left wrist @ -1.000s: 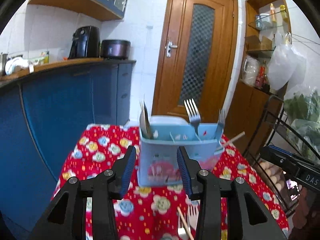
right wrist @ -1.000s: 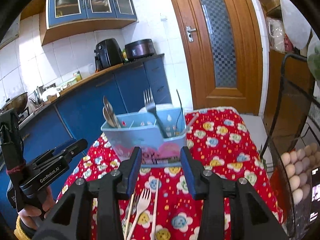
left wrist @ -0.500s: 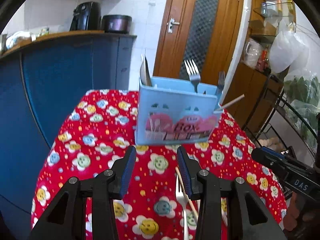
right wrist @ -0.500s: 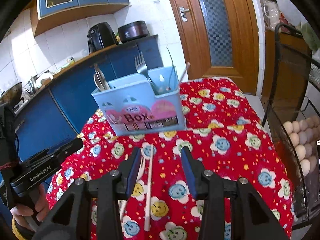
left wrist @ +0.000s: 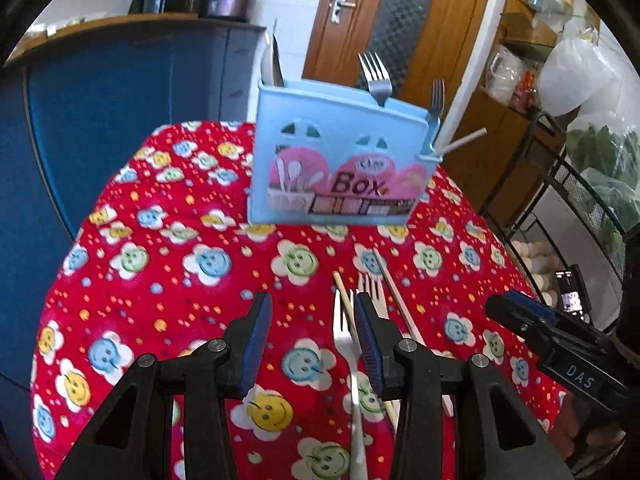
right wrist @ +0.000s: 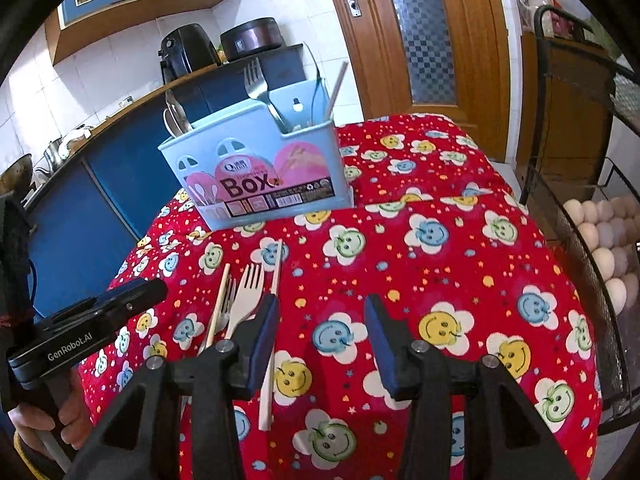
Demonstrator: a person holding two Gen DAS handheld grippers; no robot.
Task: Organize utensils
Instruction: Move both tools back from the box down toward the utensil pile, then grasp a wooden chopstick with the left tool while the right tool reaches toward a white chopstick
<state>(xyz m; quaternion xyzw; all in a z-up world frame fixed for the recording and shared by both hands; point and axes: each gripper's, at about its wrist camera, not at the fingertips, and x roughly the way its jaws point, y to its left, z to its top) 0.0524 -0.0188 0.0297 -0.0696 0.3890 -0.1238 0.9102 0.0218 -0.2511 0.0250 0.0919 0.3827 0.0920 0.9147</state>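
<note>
A light blue utensil box (left wrist: 340,164) (right wrist: 260,172) stands at the far side of the red flowered table, holding metal forks (left wrist: 376,76), spoons (right wrist: 176,116) and a chopstick. On the cloth lie a white fork (left wrist: 350,356), a wooden fork (right wrist: 246,292) and two chopsticks (right wrist: 274,320) (left wrist: 394,292). My left gripper (left wrist: 310,340) is open and empty, with the white fork just inside its right finger. My right gripper (right wrist: 320,344) is open and empty, with the loose utensils by its left finger.
A blue kitchen counter (left wrist: 100,72) runs along the left with an air fryer (right wrist: 182,54) and a pot. A wire rack holding eggs (right wrist: 604,232) stands at the right. A wooden door (right wrist: 420,32) is behind the table.
Both grippers have drawn back from the box and tilted down toward the table. The loose forks and chopsticks now lie close in front of the fingers.
</note>
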